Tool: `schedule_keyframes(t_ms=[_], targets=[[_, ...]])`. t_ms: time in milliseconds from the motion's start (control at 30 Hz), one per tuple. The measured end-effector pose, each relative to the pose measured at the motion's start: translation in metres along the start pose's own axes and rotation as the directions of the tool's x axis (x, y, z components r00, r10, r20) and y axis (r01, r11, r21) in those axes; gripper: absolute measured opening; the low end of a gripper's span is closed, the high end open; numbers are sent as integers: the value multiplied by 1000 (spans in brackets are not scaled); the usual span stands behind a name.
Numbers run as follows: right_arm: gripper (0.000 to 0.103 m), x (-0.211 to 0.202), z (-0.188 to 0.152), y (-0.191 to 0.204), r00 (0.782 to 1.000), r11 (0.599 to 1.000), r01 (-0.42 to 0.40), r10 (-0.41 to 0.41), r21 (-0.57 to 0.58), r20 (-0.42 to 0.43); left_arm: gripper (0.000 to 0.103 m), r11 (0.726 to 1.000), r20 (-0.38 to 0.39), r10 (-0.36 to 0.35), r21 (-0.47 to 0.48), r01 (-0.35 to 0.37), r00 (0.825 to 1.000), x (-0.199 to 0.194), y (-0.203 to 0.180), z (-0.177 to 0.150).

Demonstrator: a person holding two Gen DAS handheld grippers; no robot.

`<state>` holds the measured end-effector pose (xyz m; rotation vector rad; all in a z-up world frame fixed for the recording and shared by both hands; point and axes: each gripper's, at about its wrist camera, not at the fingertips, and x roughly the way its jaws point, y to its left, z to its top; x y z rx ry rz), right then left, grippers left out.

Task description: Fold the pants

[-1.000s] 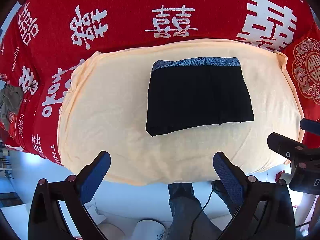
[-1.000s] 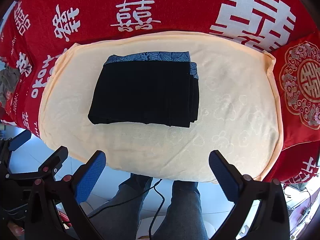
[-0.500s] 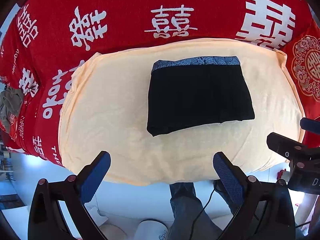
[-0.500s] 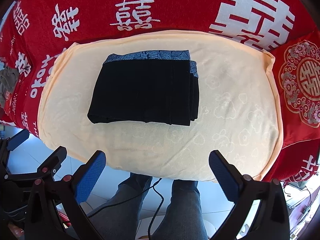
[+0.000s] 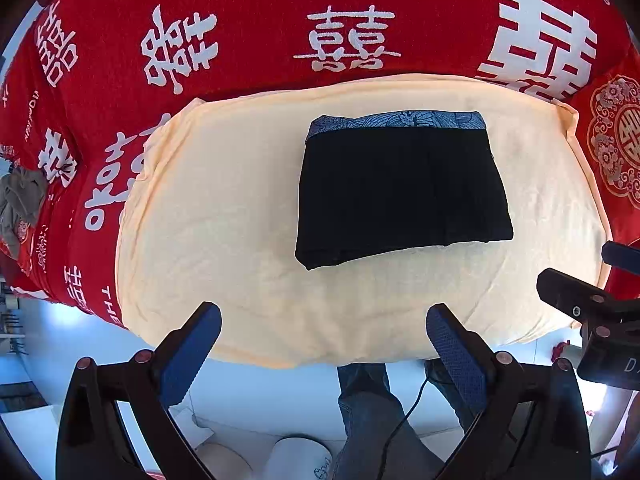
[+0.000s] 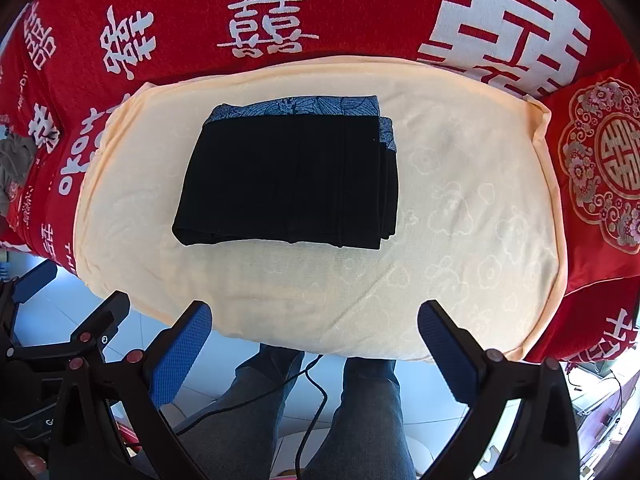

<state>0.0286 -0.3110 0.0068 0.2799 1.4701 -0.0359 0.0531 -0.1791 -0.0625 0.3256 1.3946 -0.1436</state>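
Note:
Black pants with a blue patterned waistband lie folded into a neat rectangle on a cream towel; they also show in the right wrist view on the towel. My left gripper is open and empty, held above the towel's near edge, apart from the pants. My right gripper is open and empty, also back at the near edge. The right gripper's body shows at the right of the left wrist view.
The towel lies on a red bedspread with white characters. A red cushion sits at the right. A grey cloth lies at the far left. The person's legs and a cable are below the bed edge.
Both grippers have drifted very slightly; the pants stay put and both grippers stay open.

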Motion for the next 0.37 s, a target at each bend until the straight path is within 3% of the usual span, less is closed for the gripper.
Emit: schedule_keyframes(t_ms=[367], targets=[[103, 3, 1, -2, 1000, 1000, 2, -2, 17, -13, 103, 1000, 1, -20, 12, 20, 1000, 1, -2, 1]])
